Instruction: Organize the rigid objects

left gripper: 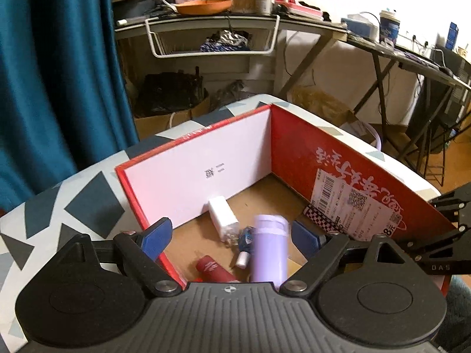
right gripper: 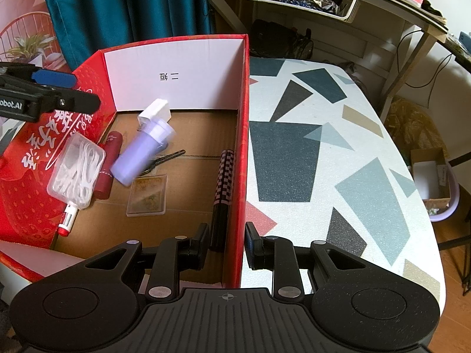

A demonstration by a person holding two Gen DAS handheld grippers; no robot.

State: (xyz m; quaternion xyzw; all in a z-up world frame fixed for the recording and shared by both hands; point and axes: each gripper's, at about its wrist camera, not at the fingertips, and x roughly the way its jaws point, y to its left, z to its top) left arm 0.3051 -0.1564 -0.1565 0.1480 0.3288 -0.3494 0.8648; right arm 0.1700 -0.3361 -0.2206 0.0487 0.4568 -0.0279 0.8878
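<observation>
A cluttered room, and our patterned table (right gripper: 323,161) with the red box (right gripper: 243,147) on it.
We grip the box wall with the right gripper (right gripper: 226,247); our left gripper (left gripper: 232,235) hangs wide apart and empty above the bottle (right gripper: 141,150), lying tilted inside among the charger (left gripper: 222,216), floss case (right gripper: 76,170) and pen (right gripper: 67,219). The table looks cleared, so sorting seems nearly finished.

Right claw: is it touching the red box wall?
Touching: right wrist view shows the right claw straddling the red box wall, pads pressed against both faces.
</observation>
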